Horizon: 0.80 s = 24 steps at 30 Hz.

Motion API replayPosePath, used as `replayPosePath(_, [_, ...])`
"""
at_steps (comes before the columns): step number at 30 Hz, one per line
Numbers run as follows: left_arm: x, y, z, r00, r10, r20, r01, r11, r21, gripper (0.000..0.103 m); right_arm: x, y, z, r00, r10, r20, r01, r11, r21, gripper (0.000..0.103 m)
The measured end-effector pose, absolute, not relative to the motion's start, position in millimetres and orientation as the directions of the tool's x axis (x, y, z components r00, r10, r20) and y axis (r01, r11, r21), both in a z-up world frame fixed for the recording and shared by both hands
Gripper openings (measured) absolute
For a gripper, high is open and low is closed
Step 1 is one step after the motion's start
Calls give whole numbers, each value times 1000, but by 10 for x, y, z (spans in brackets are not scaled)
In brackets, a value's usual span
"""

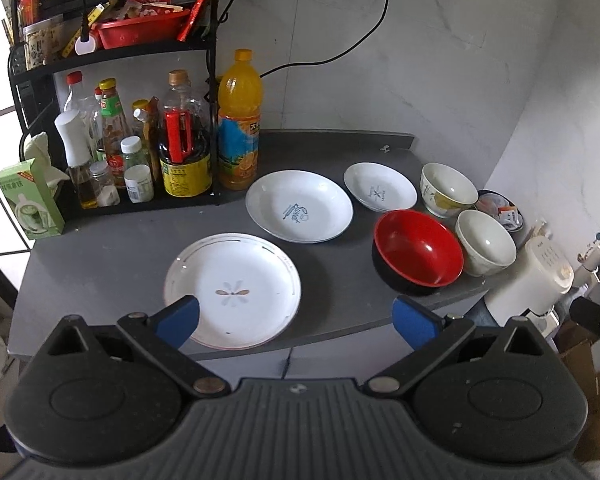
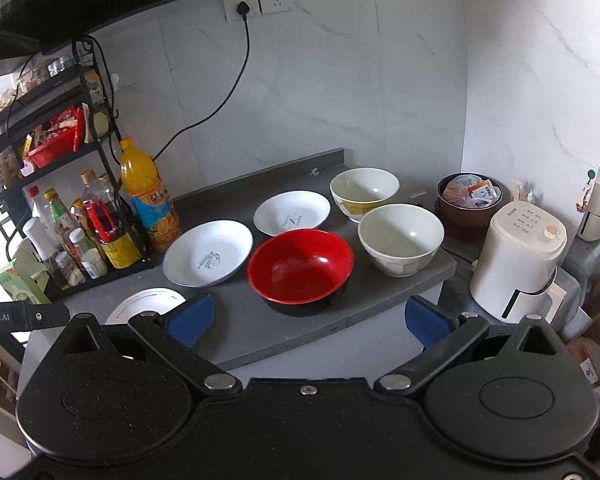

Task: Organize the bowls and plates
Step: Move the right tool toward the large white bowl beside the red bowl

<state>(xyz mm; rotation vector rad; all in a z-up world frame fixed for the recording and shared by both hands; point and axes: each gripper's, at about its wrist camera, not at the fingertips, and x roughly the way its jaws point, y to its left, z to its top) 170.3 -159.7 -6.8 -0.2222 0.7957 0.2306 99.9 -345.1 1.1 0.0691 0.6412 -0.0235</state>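
On the grey counter (image 1: pixel 112 260) lie three white plates: a flower-marked plate (image 1: pixel 236 288) nearest me, a large printed plate (image 1: pixel 299 205) behind it, and a small plate (image 1: pixel 380 186) further right. A red bowl (image 1: pixel 418 250) with a black outside, a plain white bowl (image 1: pixel 486 246) and a yellow-patterned bowl (image 1: pixel 448 188) stand at the right. My left gripper (image 1: pixel 296 322) is open, hovering at the flower plate's near rim. My right gripper (image 2: pixel 306 318) is open in front of the red bowl (image 2: pixel 300 266), apart from it. The white bowl (image 2: pixel 400 238) sits right of it.
A black rack (image 1: pixel 140 196) of sauce bottles and an orange drink bottle (image 1: pixel 239 120) stand at the back left, with a green carton (image 1: pixel 30 200) beside them. A white appliance (image 2: pixel 520 262) and a dark bowl of packets (image 2: pixel 470 196) sit off the counter's right end. A power cord (image 1: pixel 380 20) hangs on the wall.
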Motion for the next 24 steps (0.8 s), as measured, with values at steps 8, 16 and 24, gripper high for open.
replayPosePath(8, [2005, -1829, -60, 673, 133, -727, -286, 954, -90, 102, 1247, -3735, -28, 789, 2, -614, 57, 995, 76, 103])
replayPosePath(16, [2560, -1817, -204, 673, 93, -734, -243, 965, -100, 101, 1593, -3834, -186, 775, -27, -631, 112, 989, 95, 103])
replayPosePath(24, [3149, -1802, -366, 690, -18, -724, -130, 980, -149, 99, 2045, -3859, -289, 774, -106, -624, 207, 974, 90, 102])
